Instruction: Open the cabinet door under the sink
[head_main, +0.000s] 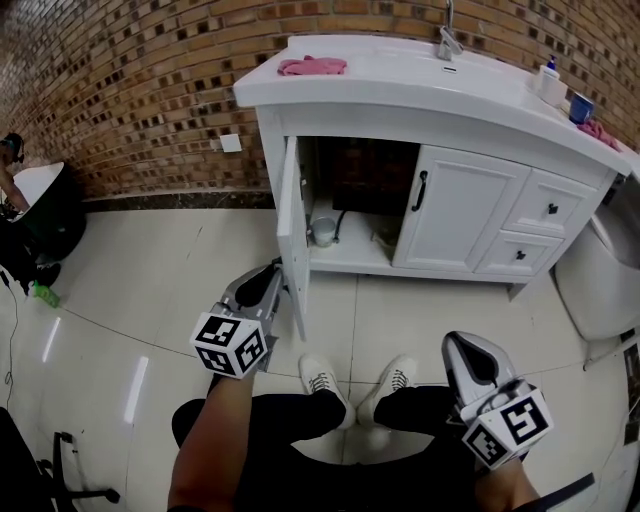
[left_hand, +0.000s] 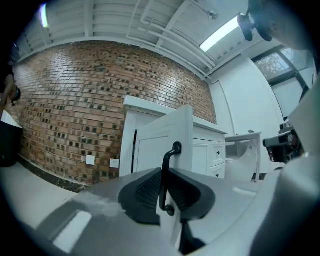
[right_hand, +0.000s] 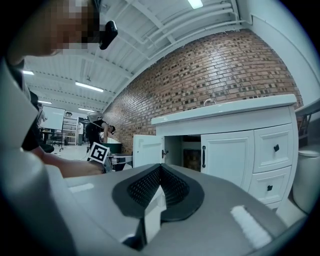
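A white vanity stands against the brick wall. Its left cabinet door is swung out towards me, showing the dark inside with a small pot. My left gripper is at that door's free edge. In the left gripper view the door fills the middle, and the left gripper is shut on its black handle, which runs upright between the pads. My right gripper hangs low over my right leg, shut with nothing in it, and the right gripper faces the open door.
The right cabinet door with its black handle is closed, with two drawers beside it. A pink cloth, a faucet and a bottle sit on top. A toilet stands at the right. My shoes are on the tiled floor.
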